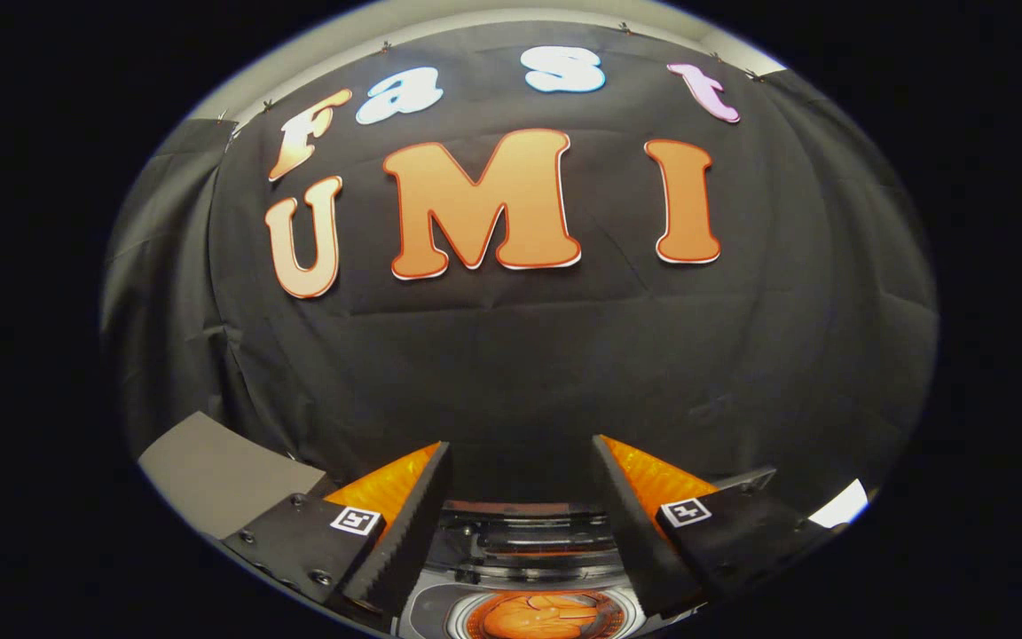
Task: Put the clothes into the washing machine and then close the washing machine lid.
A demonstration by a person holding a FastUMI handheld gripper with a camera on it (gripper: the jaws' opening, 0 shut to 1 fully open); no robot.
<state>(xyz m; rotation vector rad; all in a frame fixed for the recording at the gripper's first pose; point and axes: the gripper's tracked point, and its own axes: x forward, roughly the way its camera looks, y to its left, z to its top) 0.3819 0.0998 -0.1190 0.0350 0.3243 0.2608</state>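
Hand-held gripper [522,497] is held high with its fingers spread wide and nothing between them; it points forward at the booth's black cloth wall [520,373] rather than down at the work.

Below and between the fingers sits the washing machine [524,555], seen from above. Its round opening [539,617] lies just beneath the gap between the fingers, and something orange fills it, which looks like the clothes [533,619] already lying inside the drum, though so little of it shows past the fingers, and the fisheye bends it so, that I would not swear to the fabric. Just beyond the opening, a dark part with a thin orange-brown edge stands across the machine's back; this is probably the raised lid [520,524], not yet brought down.

Judged from this, the first half of the task appears done: the clothes seem to be in the machine and the gripper carries nothing. What is left is the lid. Closing it would mean bringing the fingers down behind or onto the lid's upper edge and swinging it forward over the opening.

Further out, a grey flat panel [209,470] sits to the left of the left finger, against the cloth wall, and a small bright patch shows past the right finger.
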